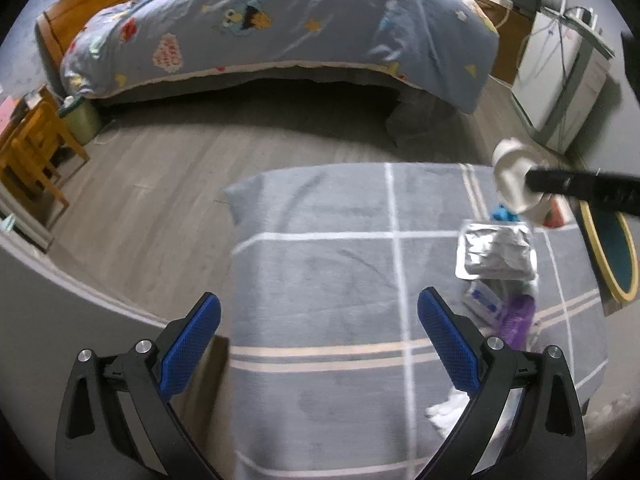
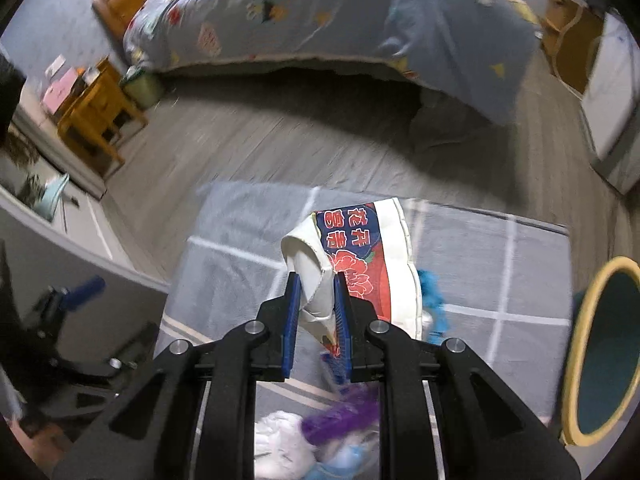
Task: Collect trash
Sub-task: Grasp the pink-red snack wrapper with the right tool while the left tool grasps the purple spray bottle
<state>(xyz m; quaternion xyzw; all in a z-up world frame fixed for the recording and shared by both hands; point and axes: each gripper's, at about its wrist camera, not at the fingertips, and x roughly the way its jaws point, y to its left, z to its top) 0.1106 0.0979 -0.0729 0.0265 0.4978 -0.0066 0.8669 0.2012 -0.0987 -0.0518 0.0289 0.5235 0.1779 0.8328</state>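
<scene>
My right gripper [image 2: 316,280] is shut on the rim of a crushed white paper cup [image 2: 360,256] with a red and blue flower print, held above the grey checked rug [image 2: 248,264]. The cup also shows in the left wrist view [image 1: 514,180] at the right gripper's black tip. My left gripper [image 1: 320,316] is open and empty over the rug [image 1: 320,272]. On the rug lie a silver foil pouch [image 1: 496,254], a purple wrapper [image 1: 518,316], a white tissue [image 1: 448,408] and a blue scrap [image 1: 503,213]. A teal bin with a yellow rim [image 2: 600,352] stands at the right.
A bed with a blue cartoon quilt [image 1: 280,28] fills the back. A wooden nightstand [image 1: 32,140] and a pale green container [image 1: 82,120] stand at the left. A white cabinet [image 1: 560,76] stands at the back right. Grey wood floor [image 1: 160,176] surrounds the rug.
</scene>
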